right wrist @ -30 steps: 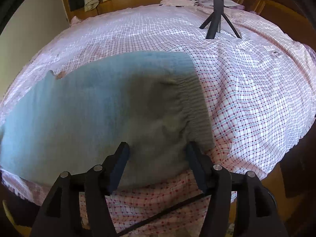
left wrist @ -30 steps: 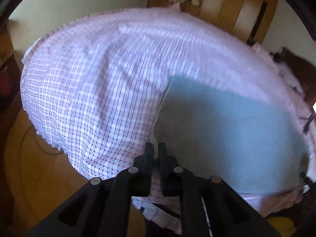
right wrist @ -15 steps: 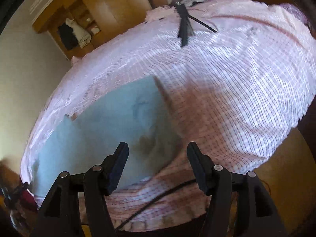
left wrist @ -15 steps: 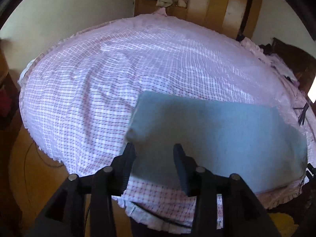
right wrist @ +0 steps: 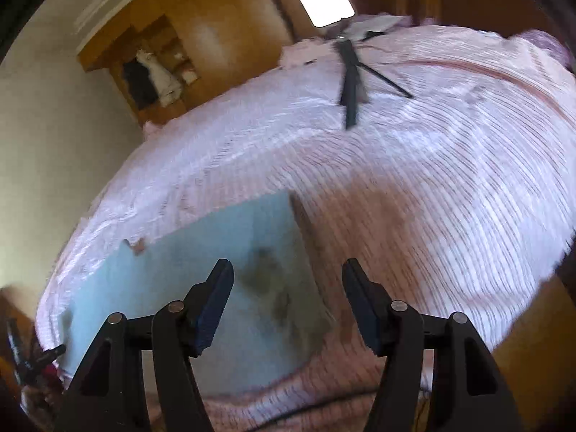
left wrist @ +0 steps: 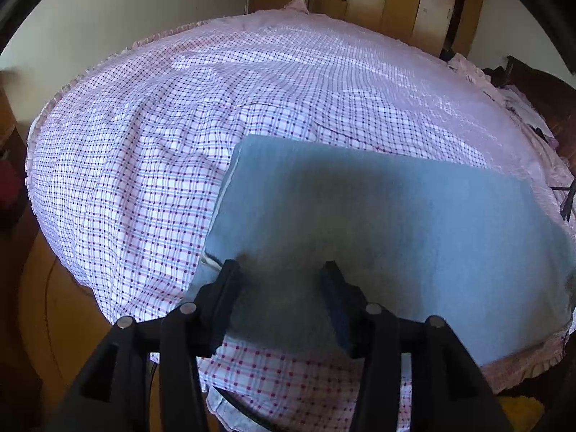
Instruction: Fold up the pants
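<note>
The light blue pants (left wrist: 378, 223) lie folded flat as a long band on the pink checked bedspread (left wrist: 151, 151), near the bed's front edge. My left gripper (left wrist: 280, 270) hovers over their left end, its jaws opening, with the cloth below them and nothing pinched. In the right wrist view the pants (right wrist: 201, 273) show their right end. My right gripper (right wrist: 286, 273) stands above that end with jaws opening and nothing held between them. This view is blurred and tilted.
A small black tripod (right wrist: 351, 82) stands on the bedspread (right wrist: 450, 180) further back. Wooden wardrobes (left wrist: 414, 3) and a shelf with clothes (right wrist: 151, 75) line the far wall. Wooden floor (left wrist: 54, 309) shows past the bed's left edge.
My left gripper, shut on the pants' edge a second ago, has let go and spread its jaws, and the pants now lie flat. My right gripper has lifted and rolled, tilting its view.
</note>
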A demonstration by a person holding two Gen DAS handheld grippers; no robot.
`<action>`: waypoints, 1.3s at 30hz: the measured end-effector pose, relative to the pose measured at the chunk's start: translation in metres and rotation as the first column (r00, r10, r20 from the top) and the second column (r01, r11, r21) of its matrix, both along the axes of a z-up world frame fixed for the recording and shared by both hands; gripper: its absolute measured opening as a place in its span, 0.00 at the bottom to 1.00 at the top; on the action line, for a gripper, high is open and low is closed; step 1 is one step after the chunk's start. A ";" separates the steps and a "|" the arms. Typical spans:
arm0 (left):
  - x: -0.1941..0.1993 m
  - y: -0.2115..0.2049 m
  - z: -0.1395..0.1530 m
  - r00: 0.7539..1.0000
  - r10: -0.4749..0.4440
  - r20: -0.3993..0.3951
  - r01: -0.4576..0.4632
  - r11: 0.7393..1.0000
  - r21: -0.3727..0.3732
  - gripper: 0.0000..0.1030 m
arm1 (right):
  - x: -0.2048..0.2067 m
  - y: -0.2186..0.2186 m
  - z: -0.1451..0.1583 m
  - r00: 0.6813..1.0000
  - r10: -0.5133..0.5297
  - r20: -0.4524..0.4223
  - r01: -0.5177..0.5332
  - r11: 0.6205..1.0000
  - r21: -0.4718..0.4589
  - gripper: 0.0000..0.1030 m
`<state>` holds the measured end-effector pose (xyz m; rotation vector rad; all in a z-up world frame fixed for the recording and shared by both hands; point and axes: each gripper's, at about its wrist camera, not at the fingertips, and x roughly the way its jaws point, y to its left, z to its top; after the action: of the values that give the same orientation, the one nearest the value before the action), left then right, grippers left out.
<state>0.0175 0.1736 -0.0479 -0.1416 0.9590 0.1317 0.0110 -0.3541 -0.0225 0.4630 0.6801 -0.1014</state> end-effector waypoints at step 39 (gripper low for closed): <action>0.006 -0.004 -0.003 1.000 0.014 -0.009 -0.014 1.000 0.021 0.54 | 0.030 0.001 -0.060 0.997 -0.076 -0.034 0.083 0.925 0.371 0.55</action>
<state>0.0238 0.1700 -0.0512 -0.1284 0.9660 0.1556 0.0408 -0.3528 -0.0828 0.8578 0.7012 -0.0522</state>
